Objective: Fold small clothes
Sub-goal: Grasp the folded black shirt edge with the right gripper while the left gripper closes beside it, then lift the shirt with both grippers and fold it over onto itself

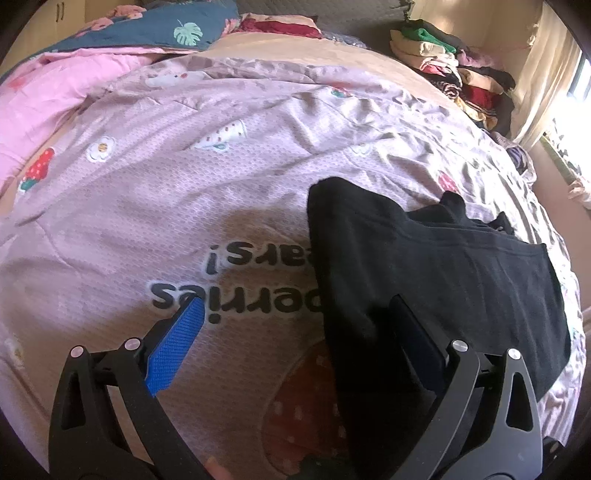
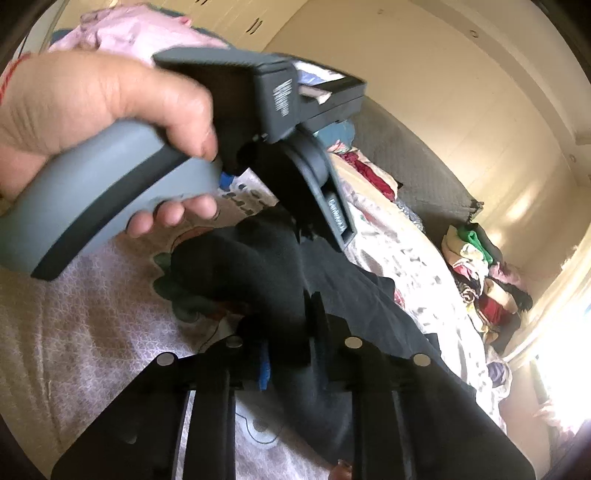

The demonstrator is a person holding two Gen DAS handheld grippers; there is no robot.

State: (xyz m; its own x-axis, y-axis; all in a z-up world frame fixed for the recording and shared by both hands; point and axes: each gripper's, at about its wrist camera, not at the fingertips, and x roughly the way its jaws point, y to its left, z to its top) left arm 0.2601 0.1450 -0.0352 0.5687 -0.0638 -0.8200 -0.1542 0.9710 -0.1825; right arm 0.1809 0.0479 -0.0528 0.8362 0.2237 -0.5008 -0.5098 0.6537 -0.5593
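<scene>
A black garment (image 1: 443,266) lies on the pink printed bedspread (image 1: 184,192), its left edge rumpled. My left gripper (image 1: 297,301) hangs over that edge with its jaws wide open; the blue-padded finger (image 1: 177,347) is over the bedspread and the other finger (image 1: 417,332) is over the black cloth. In the right wrist view my right gripper (image 2: 286,317) is shut on a raised fold of the black garment (image 2: 236,258), with a sliver of blue pad (image 2: 263,365) showing beside the cloth. A hand (image 2: 92,103) holds the left gripper's grey handle (image 2: 110,192) just above that fold.
A stack of folded clothes (image 1: 461,74) sits at the far right of the bed, also seen as the clothes stack (image 2: 487,280). A pink blanket (image 1: 55,85) and a dark leaf-print quilt (image 1: 166,29) lie at the far left. A cream wardrobe wall (image 2: 406,74) stands behind the bed.
</scene>
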